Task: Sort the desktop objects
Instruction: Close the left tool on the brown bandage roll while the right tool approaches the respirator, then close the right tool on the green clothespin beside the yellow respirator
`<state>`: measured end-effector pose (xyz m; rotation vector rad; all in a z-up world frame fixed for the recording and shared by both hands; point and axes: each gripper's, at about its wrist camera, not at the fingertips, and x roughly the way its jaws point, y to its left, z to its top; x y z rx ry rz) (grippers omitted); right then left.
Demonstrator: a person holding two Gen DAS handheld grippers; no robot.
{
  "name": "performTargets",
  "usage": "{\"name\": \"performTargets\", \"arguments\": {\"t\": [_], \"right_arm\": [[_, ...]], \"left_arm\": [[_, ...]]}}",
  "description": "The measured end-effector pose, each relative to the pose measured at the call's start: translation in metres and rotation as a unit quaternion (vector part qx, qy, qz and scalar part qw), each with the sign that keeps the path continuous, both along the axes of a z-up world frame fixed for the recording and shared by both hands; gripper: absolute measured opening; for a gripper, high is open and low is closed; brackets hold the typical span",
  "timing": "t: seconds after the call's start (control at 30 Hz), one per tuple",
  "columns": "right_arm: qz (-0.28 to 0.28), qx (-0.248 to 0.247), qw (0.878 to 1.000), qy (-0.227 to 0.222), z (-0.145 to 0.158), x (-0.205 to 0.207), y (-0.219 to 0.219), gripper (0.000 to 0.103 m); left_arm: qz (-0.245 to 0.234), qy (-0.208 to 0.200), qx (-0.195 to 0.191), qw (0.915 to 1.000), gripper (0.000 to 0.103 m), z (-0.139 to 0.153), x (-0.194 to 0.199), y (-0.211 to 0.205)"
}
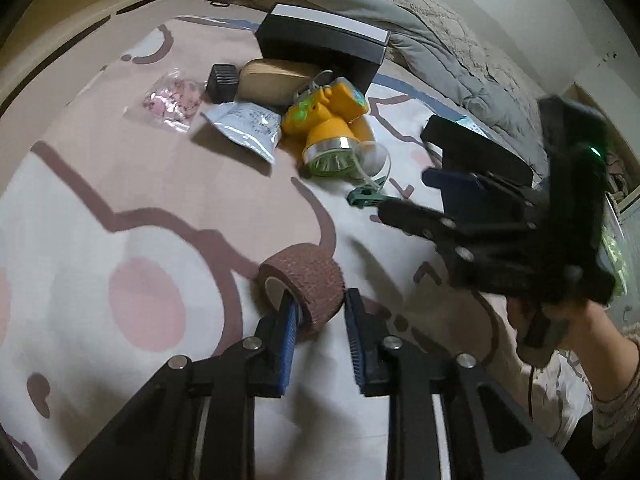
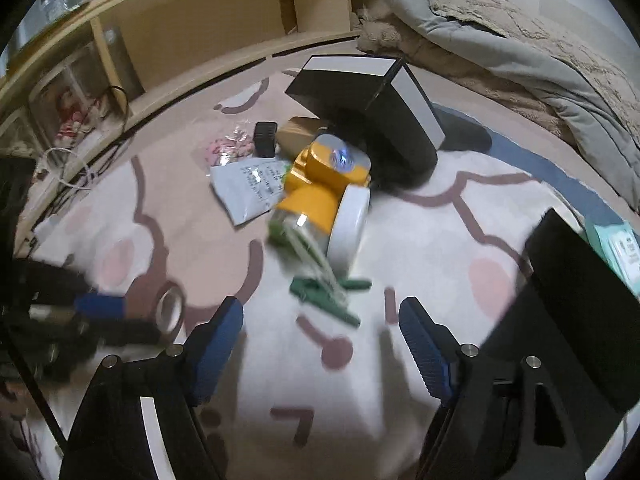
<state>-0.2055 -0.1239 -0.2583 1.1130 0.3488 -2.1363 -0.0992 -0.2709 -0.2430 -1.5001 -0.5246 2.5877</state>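
A brown bandage roll point(image 1: 308, 280) lies on the pink and white patterned cover. My left gripper point(image 1: 320, 304) is shut on it, one finger inside the core and the other against the outer side. The right wrist view shows this roll point(image 2: 170, 312) at the left edge. My right gripper point(image 2: 320, 312) stands open above the cover, nothing between its pads. A green clothespin point(image 2: 324, 294) lies just ahead of its fingertips, blurred. Seen from the left wrist, the right gripper point(image 1: 412, 196) hovers right of that clothespin point(image 1: 366, 196).
Behind lie a yellow headlamp point(image 1: 328, 120), a white pouch point(image 1: 244, 128), a clear bag of pink bits point(image 1: 172, 100), a small black block point(image 1: 222, 82) and a black box with white sides point(image 1: 324, 44). A second black box point(image 2: 580, 300) stands right. Grey blanket point(image 1: 440, 40) at the back.
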Motion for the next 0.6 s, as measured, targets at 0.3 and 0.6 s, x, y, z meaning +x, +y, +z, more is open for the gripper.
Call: {"name": "performTargets", "arguments": {"t": [0.3, 0.6], "right_arm": [[-0.005, 0.035, 0.999, -0.017, -0.027, -0.019, -0.018, 0.078], [0.001, 0.021, 1.0, -0.019, -0.025, -0.015, -0.005, 0.054]], "left_arm": [[-0.013, 0.001, -0.047, 0.9988, 0.037, -0.006, 0.003, 0.009], [0.004, 0.012, -0.041, 0.9991, 0.031, -0.003, 0.002, 0.005]]}}
